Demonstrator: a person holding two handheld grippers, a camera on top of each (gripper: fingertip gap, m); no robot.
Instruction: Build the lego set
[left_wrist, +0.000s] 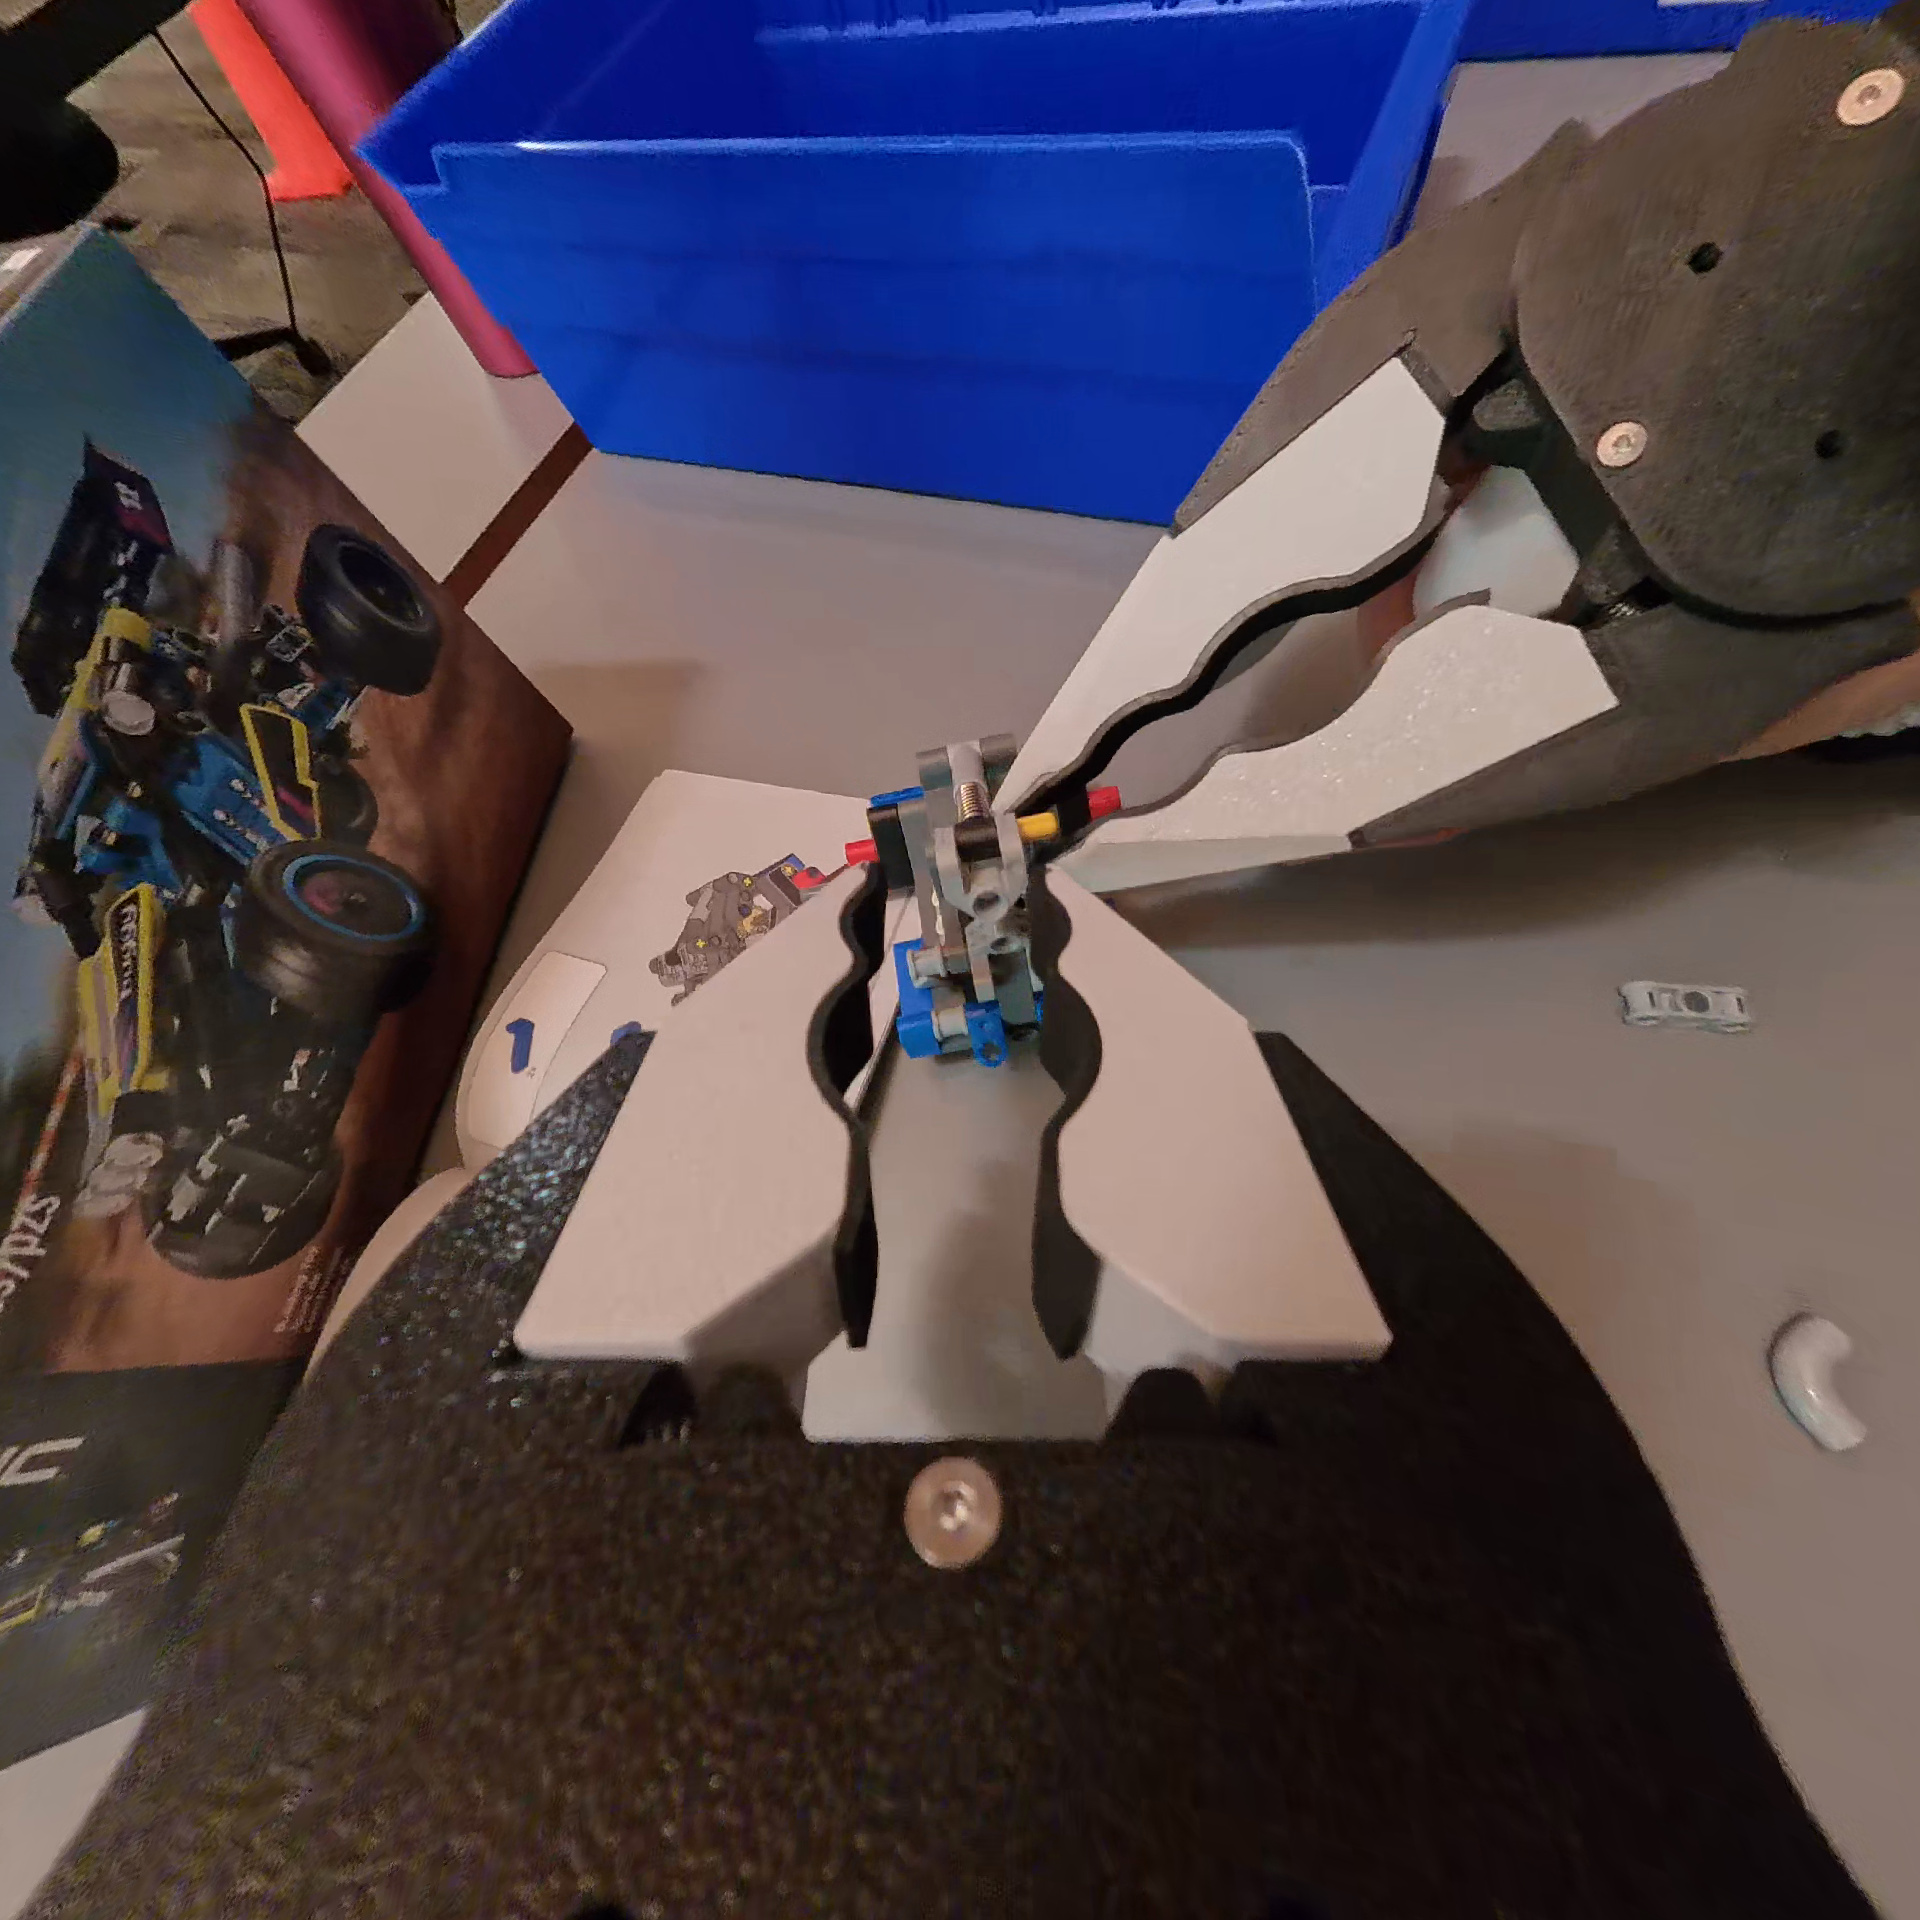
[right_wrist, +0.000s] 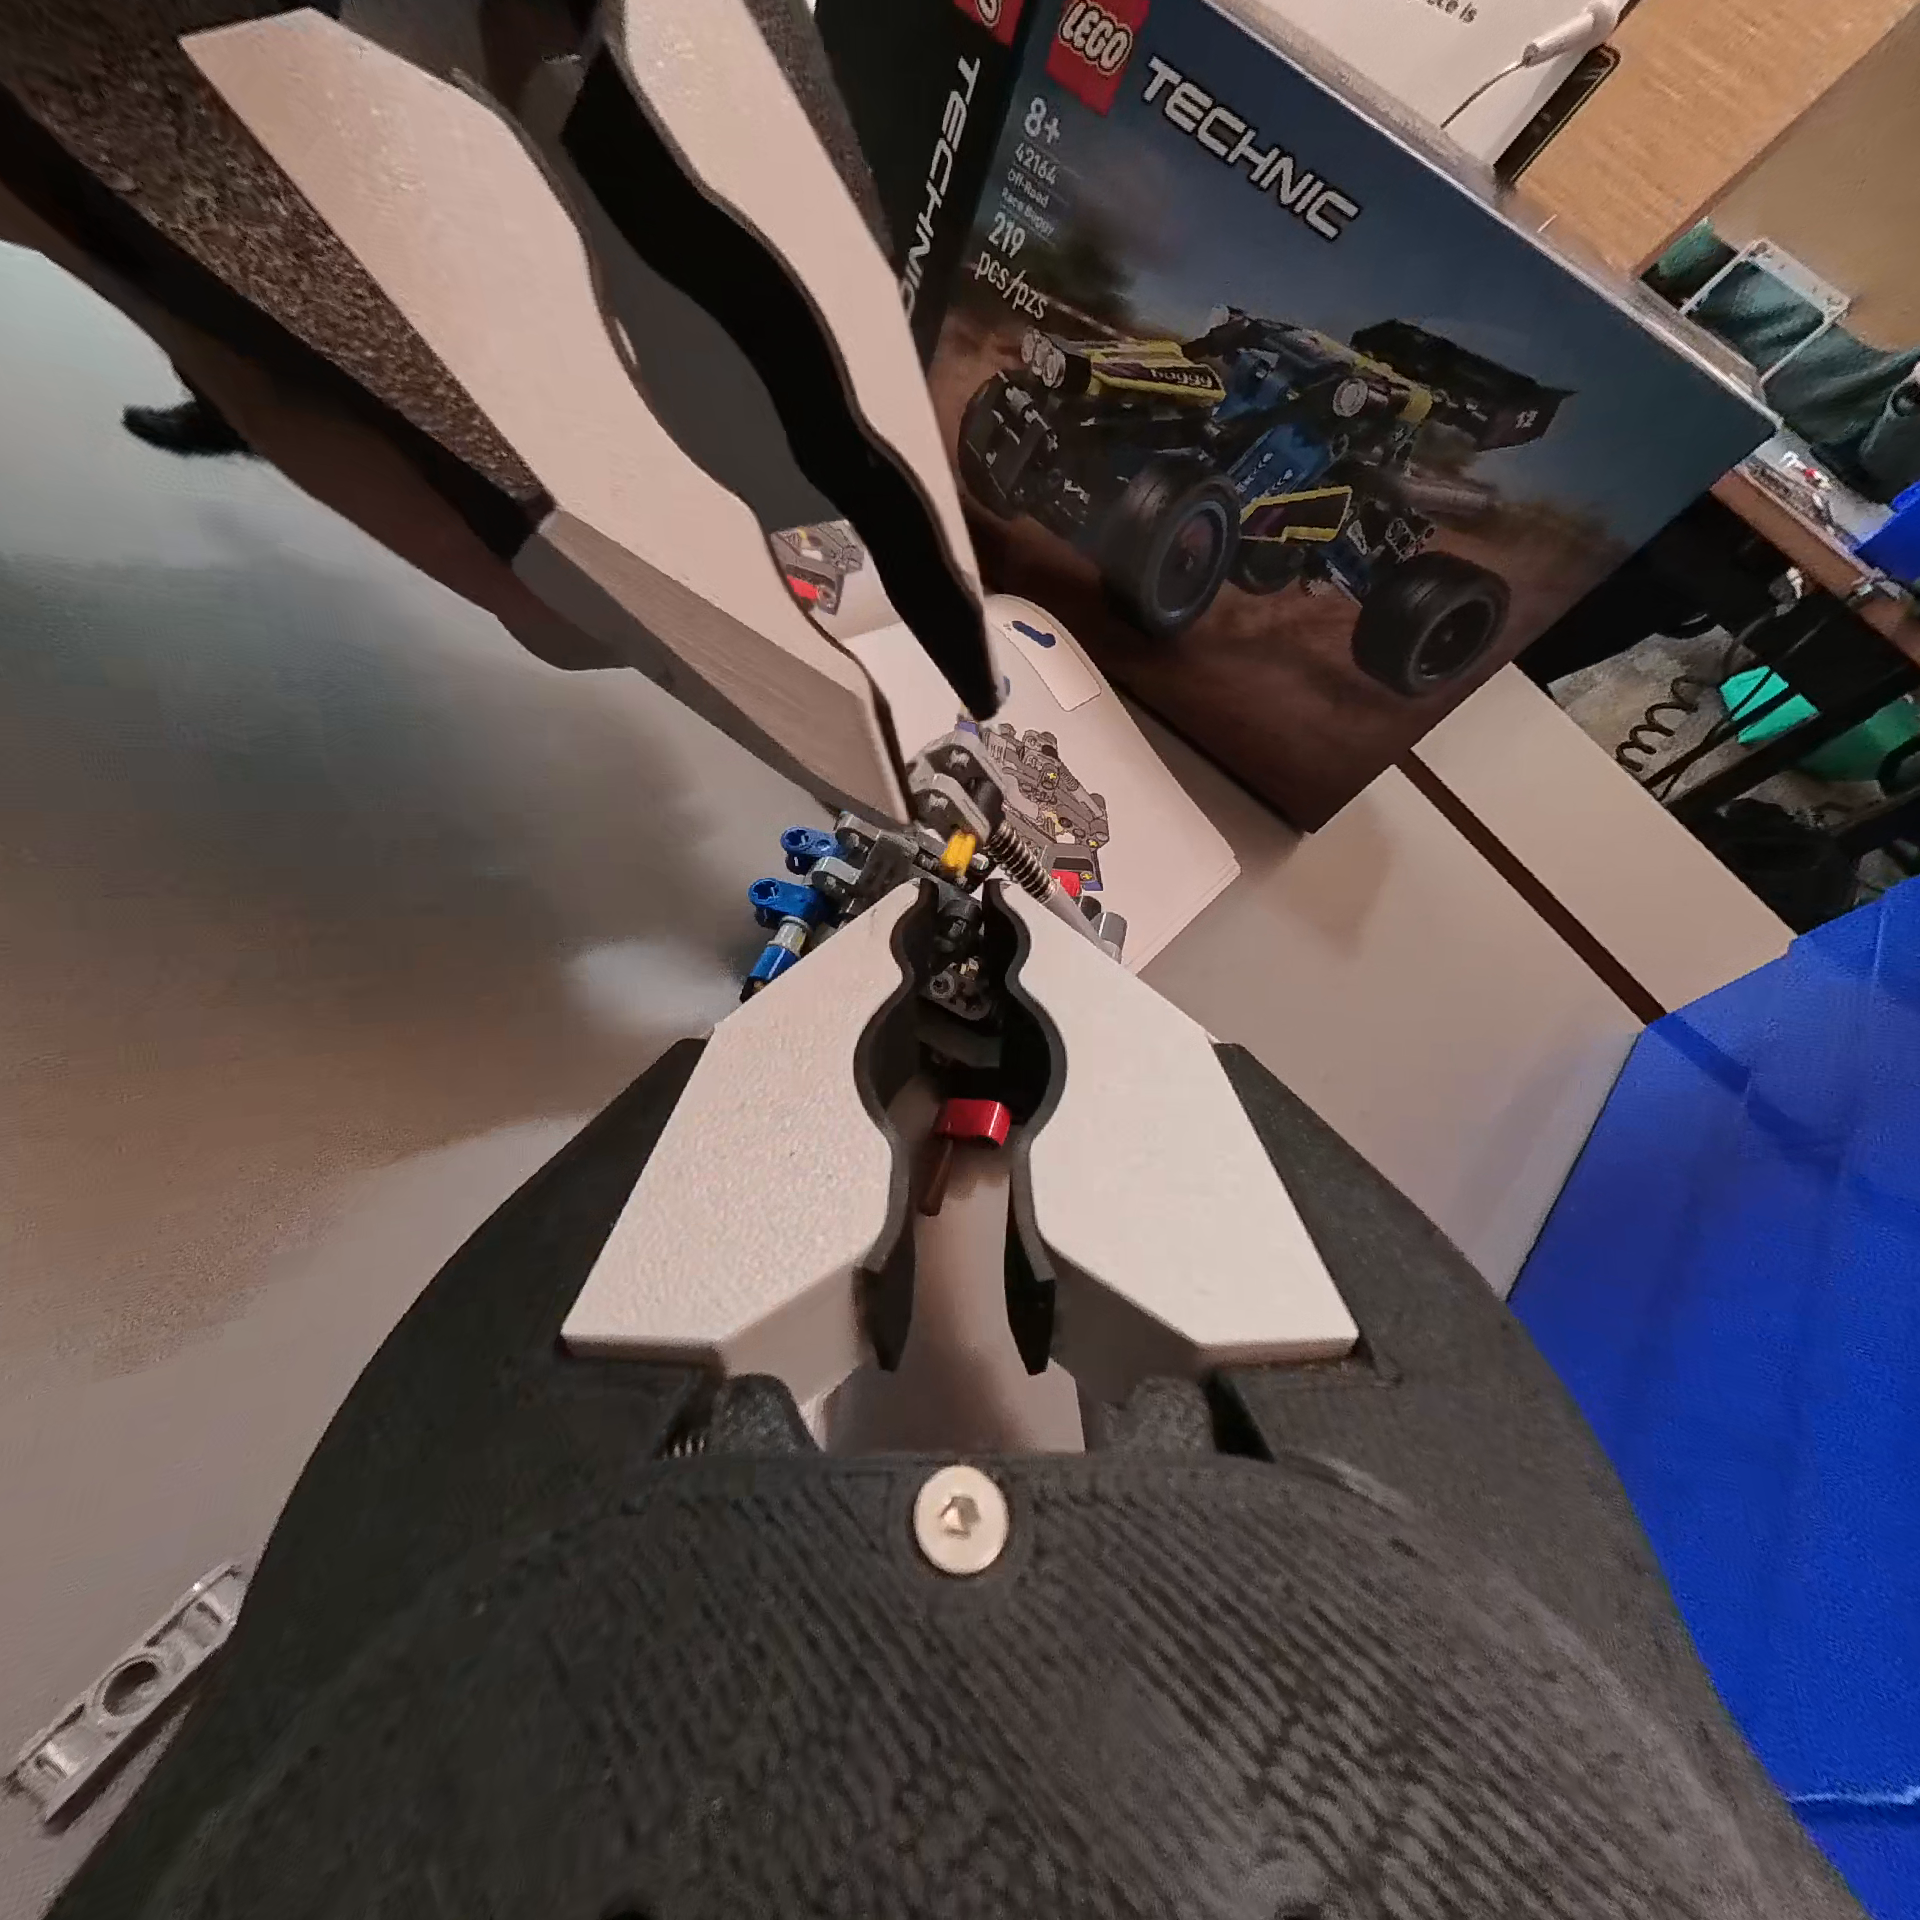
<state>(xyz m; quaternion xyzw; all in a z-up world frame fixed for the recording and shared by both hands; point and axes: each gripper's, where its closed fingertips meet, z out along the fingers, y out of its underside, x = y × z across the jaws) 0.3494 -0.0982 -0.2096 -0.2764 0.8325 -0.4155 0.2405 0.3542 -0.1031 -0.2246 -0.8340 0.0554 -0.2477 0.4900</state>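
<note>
Both your grippers are meeting on one little brick assembly (left_wrist: 961, 914)

Your right gripper (right_wrist: 954, 894) is clamped on its black axle end; your left gripper (left_wrist: 951, 914) sits loosely around it, pads apart, above the grey bench (left_wrist: 1455, 1091).

- We cannot tell whether the left gripper's (left_wrist: 951, 914) pale pads press the small grey, blue and black brick assembly (left_wrist: 961, 935) standing between them.
- The large printed cardboard box (left_wrist: 208, 831) is cut off at the left edge.
- The blue plastic bin (left_wrist: 883, 260) runs past the top edge.
- The grey tabletop (right_wrist: 260, 831) in the right wrist view is smeared with blur.
- The flat grey brick beam (right_wrist: 125, 1683) is partly hidden behind the right gripper's body.
</note>
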